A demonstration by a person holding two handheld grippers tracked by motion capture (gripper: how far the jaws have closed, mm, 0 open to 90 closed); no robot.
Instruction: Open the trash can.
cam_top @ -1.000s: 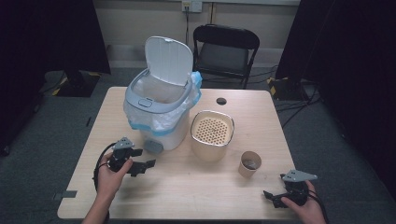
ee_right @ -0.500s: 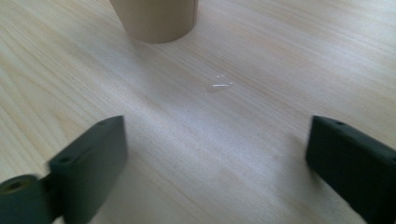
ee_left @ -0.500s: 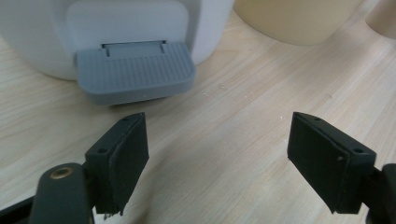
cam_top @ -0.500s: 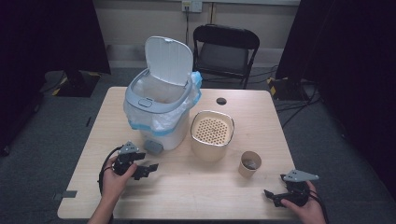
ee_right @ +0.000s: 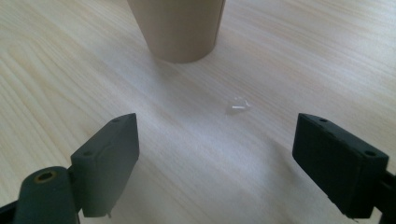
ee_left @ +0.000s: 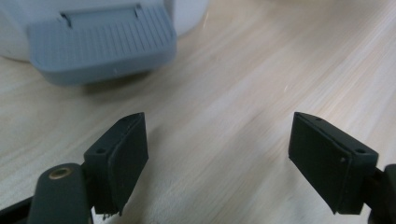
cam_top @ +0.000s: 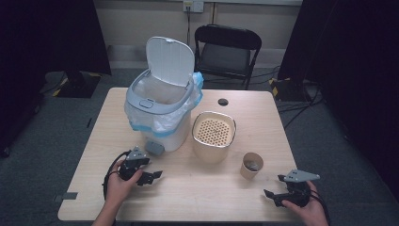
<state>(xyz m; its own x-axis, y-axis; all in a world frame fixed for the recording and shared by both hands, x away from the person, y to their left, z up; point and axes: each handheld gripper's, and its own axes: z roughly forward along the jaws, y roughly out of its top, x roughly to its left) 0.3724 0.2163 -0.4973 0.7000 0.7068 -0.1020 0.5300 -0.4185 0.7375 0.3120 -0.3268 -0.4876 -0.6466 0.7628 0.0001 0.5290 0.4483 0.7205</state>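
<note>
My left gripper (cam_top: 153,177) lies low over the wooden table (cam_top: 211,188), just in front of the white pedal bin (cam_top: 162,110). It is open with nothing between its jaws. In the left gripper view the left gripper (ee_left: 217,158) faces the bin's grey pedal (ee_left: 102,42). My right gripper (cam_top: 274,187) sits near the table's front right corner, pointing at the brown paper cup (cam_top: 251,165). It is open, its jaws have just been closing a little, and nothing lies between them. Ahead of the right gripper (ee_right: 217,163) stand the cup's base (ee_right: 180,28) and a small clear scrap (ee_right: 238,105).
The bin's lid (cam_top: 170,61) stands up, and a plastic liner (cam_top: 162,123) hangs over its rim. A tan container with a perforated lid (cam_top: 214,134) stands right of the bin. A small black disc (cam_top: 223,101) lies farther back. A black chair (cam_top: 228,52) is behind the table.
The left hand has sunk and drifted a little toward the near edge and to the right. The right hand has kept its place.
</note>
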